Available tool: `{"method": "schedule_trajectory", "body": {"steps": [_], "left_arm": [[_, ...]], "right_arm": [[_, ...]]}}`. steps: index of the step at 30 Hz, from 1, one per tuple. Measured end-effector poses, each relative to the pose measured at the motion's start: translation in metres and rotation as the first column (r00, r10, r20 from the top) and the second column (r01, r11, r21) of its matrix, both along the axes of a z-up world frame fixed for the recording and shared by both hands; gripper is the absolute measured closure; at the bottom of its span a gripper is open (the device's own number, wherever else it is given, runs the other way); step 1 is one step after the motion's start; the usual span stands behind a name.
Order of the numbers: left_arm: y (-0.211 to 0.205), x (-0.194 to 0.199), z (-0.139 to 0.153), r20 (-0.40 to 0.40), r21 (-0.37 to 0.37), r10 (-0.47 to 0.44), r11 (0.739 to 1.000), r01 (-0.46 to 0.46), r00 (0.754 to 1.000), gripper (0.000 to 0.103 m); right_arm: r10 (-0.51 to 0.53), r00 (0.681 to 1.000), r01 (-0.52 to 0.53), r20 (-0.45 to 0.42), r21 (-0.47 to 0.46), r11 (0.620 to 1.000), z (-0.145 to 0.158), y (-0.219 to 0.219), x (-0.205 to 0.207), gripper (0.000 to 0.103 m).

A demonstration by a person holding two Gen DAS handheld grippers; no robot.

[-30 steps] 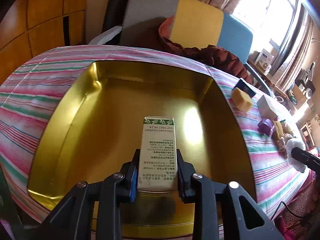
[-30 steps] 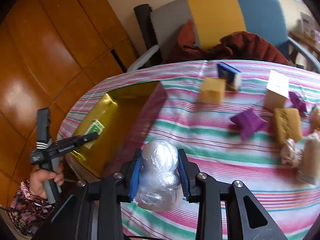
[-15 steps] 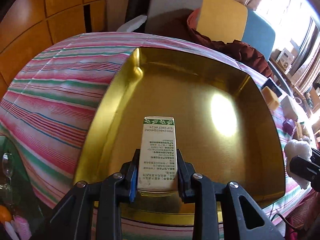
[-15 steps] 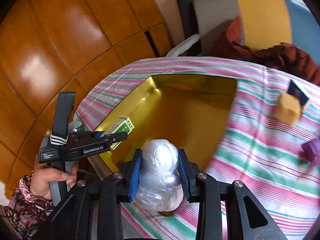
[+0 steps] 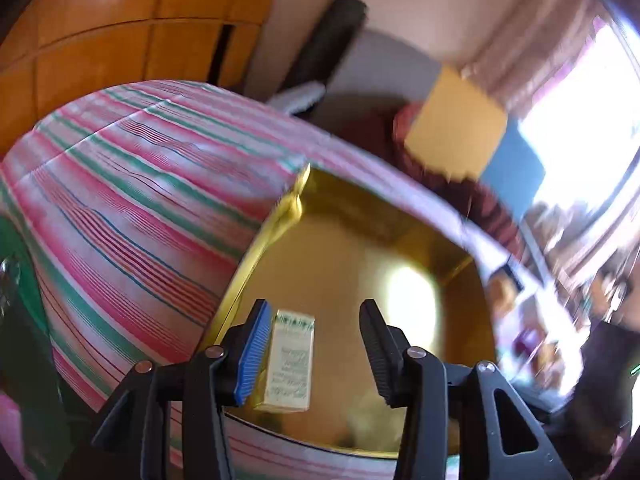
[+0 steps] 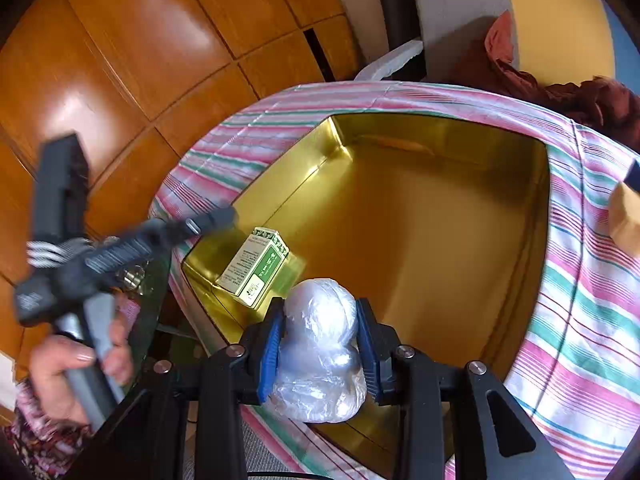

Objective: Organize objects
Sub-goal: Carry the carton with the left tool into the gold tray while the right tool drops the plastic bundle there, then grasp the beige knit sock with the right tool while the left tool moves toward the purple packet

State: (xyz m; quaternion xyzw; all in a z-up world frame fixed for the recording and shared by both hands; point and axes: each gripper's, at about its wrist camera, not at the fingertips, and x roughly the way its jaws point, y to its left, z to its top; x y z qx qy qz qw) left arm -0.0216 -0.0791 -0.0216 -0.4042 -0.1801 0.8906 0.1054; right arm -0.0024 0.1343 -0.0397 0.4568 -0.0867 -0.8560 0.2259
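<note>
A striped cloth [image 6: 580,300] covers the desk and fills most of both views. On it sits a gold tin [image 6: 420,220], open, taking the centre of the right wrist view. The left gripper [image 5: 314,344] hangs over the tin's lower left corner, its jaws opening, released from the box [image 5: 290,360], which lies between them on the tin floor beside the left pad. In the right wrist view the right gripper [image 6: 320,344], at bottom centre, is clenched on a plastic-wrapped bundle [image 6: 318,340] above the tin's near edge, with the box [image 6: 258,266] just beyond it. A hand [image 6: 76,376] grips the left handle at lower left.
</note>
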Motion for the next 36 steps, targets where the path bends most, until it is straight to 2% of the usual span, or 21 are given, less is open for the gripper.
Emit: {"method": "schedule_trajectory", "body": {"steps": [4,10,11,13,14,16,18,21,28,32,36], "left_arm": [[-0.009,0.002,0.008,-0.037,0.048,0.064,0.997,-0.062,0.997,0.056],[-0.012,0.012,0.016,-0.08,0.072,0.116,0.991,-0.11,0.99,0.056],[-0.013,0.01,0.016,-0.081,0.071,0.116,0.991,-0.111,0.99,0.056],[-0.011,0.011,0.017,-0.082,0.07,0.11,0.992,-0.104,0.991,0.056],[-0.01,0.01,0.017,-0.081,0.067,0.109,0.992,-0.103,0.991,0.056],[-0.008,0.011,0.017,-0.08,0.063,0.105,0.993,-0.1,0.991,0.056],[-0.007,0.012,0.015,-0.081,0.066,0.103,0.993,-0.098,0.991,0.056],[-0.003,0.013,0.013,-0.079,0.068,0.09,0.994,-0.085,0.993,0.056],[0.02,0.018,0.012,-0.086,0.052,0.012,0.999,-0.008,0.996,0.056],[0.039,0.021,0.013,-0.095,0.022,-0.052,0.998,0.055,0.994,0.056],[0.056,0.025,0.01,-0.091,-0.003,-0.115,0.993,0.115,0.989,0.056]], "right_arm": [[0.022,0.999,-0.022,0.03,0.022,1.0,-0.011,-0.019,-0.011,0.067],[0.03,0.998,-0.032,0.06,0.023,0.999,-0.023,-0.043,-0.022,0.065],[0.026,0.997,-0.027,0.067,0.012,1.0,-0.025,-0.044,-0.024,0.062],[0.025,0.997,-0.024,0.079,-0.02,1.0,-0.027,-0.045,-0.025,0.044],[0.016,0.997,-0.014,0.074,-0.024,1.0,-0.026,-0.044,-0.023,0.041],[0.002,0.999,-0.001,0.046,-0.02,1.0,-0.023,-0.04,-0.016,0.04],[-0.018,1.0,0.018,-0.017,0.016,1.0,-0.013,-0.033,-0.005,0.039],[-0.043,0.997,0.045,-0.062,0.04,0.998,-0.005,-0.025,0.002,0.033],[-0.133,0.975,0.15,-0.177,0.084,0.985,0.021,0.006,0.021,0.027],[-0.177,0.96,0.207,-0.218,0.12,0.971,0.031,0.029,0.027,0.026],[-0.211,0.954,0.242,-0.212,0.132,0.961,0.031,0.044,0.028,0.026]]}}
